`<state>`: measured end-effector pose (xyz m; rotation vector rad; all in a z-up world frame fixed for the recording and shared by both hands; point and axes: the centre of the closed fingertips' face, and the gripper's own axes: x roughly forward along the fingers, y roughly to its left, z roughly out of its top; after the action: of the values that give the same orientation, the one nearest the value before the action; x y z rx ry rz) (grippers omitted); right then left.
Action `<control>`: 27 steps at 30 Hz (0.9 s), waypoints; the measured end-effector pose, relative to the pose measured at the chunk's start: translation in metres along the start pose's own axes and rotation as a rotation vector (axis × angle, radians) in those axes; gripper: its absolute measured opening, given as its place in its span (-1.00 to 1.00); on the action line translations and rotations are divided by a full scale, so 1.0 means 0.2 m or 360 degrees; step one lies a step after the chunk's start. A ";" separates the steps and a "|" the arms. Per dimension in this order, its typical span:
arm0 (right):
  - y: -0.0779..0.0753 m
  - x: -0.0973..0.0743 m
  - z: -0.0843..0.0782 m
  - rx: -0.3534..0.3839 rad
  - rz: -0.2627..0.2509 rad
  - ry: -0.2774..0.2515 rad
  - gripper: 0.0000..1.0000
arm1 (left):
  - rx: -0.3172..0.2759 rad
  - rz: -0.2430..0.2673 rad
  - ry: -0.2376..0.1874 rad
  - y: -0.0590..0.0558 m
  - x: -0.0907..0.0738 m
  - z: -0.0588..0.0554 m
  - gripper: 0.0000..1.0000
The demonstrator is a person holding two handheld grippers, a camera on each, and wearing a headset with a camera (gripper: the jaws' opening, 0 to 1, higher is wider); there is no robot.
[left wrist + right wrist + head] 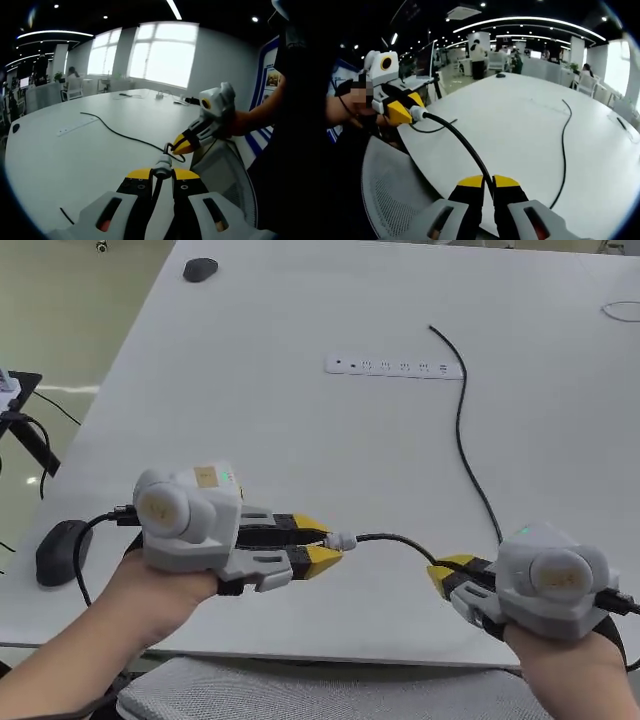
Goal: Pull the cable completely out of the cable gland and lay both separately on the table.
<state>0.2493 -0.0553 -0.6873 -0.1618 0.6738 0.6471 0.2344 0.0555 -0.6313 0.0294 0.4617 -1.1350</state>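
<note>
My left gripper [322,546] [161,174] is shut on a small grey cable gland [340,540] [163,166], held above the near edge of the white table [300,430]. A short black cable [395,540] [462,142] runs out of the gland to my right gripper [440,572] [488,182], which is shut on the cable's other end. Both grippers hover at about the same height, a short span apart. In the right gripper view the left gripper [405,114] holds the gland [419,116] at the left; in the left gripper view the right gripper [182,145] shows ahead.
A white power strip [395,367] lies mid-table with its long black cord [465,440] trailing toward the near right edge. One black mouse [200,269] sits at the far left, another [60,550] at the near left edge. A mesh chair [300,690] stands below the table edge.
</note>
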 end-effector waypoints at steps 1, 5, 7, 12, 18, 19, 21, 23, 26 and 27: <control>0.00 0.00 0.01 -0.0010 0.0001 0.0000 -0.97 | -0.0001 0.0001 -0.0002 0.00 0.00 0.00 -0.70; 0.02 -0.01 0.02 -0.0051 -0.0014 0.0003 -0.96 | -0.0037 0.0007 -0.0035 0.02 0.00 0.02 -0.70; 0.02 -0.01 0.02 -0.0087 -0.0024 0.0019 -0.96 | -0.0036 0.0005 -0.0031 0.02 0.00 0.02 -0.70; 0.08 -0.02 0.04 -0.0188 0.0013 0.0052 -0.77 | -0.0034 -0.0004 -0.0016 0.02 -0.01 0.01 -0.70; 0.18 -0.06 0.17 -0.0448 0.0073 0.0000 -0.64 | -0.0038 -0.0017 0.0001 0.01 -0.01 0.00 -0.70; 0.20 -0.06 0.18 -0.0493 0.0079 -0.0002 -0.64 | -0.0037 -0.0020 0.0003 0.01 0.00 0.00 -0.70; 0.23 -0.06 0.22 -0.0592 0.0097 -0.0007 -0.64 | -0.0032 -0.0022 0.0014 0.01 0.00 -0.01 -0.70; 0.26 -0.04 0.25 -0.0658 0.0115 -0.0007 -0.64 | -0.0010 -0.0012 0.0028 0.01 0.00 -0.01 -0.70; 0.32 -0.03 0.29 -0.0722 0.0146 -0.0018 -0.66 | -0.0010 -0.0005 0.0027 0.01 0.00 -0.01 -0.70; 0.34 -0.02 0.30 -0.0765 0.0157 -0.0016 -0.67 | -0.0006 -0.0006 0.0031 0.01 0.00 -0.01 -0.70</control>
<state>0.2376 0.0165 -0.6342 -0.5726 0.5086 0.8975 0.2360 0.0566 -0.6341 0.0363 0.4810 -1.1383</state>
